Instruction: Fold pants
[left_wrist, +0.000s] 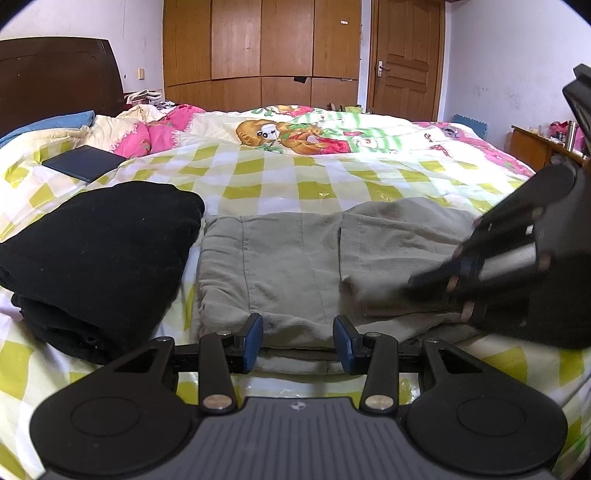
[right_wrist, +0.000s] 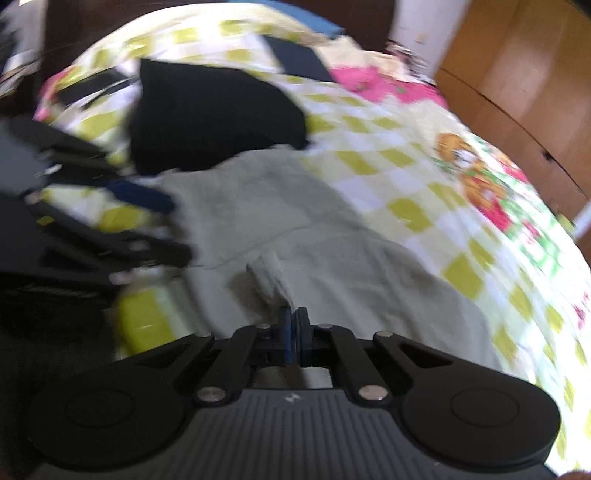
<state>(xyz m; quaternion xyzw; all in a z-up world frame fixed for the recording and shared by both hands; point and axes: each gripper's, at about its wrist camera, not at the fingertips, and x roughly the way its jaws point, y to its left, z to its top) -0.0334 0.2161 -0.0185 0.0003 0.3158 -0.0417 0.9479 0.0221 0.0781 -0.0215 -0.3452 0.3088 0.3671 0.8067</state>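
Observation:
Grey-green pants (left_wrist: 295, 258) lie partly folded on the checked bed cover, also in the blurred right wrist view (right_wrist: 332, 240). My left gripper (left_wrist: 298, 341) is open, its blue pads either side of the pants' near edge, holding nothing. My right gripper (right_wrist: 294, 325) is shut, pinching a small raised fold of the pants fabric (right_wrist: 269, 277). It shows in the left wrist view (left_wrist: 461, 273) over the right part of the pants. The left gripper shows blurred at the left of the right wrist view (right_wrist: 147, 218).
A pile of folded black clothes (left_wrist: 99, 254) lies just left of the pants. A dark flat case (left_wrist: 85, 162) lies farther back left. Pink and cartoon-print bedding (left_wrist: 295, 133) covers the far bed. Wooden wardrobe (left_wrist: 258, 48), door and a side table (left_wrist: 532, 144) stand behind.

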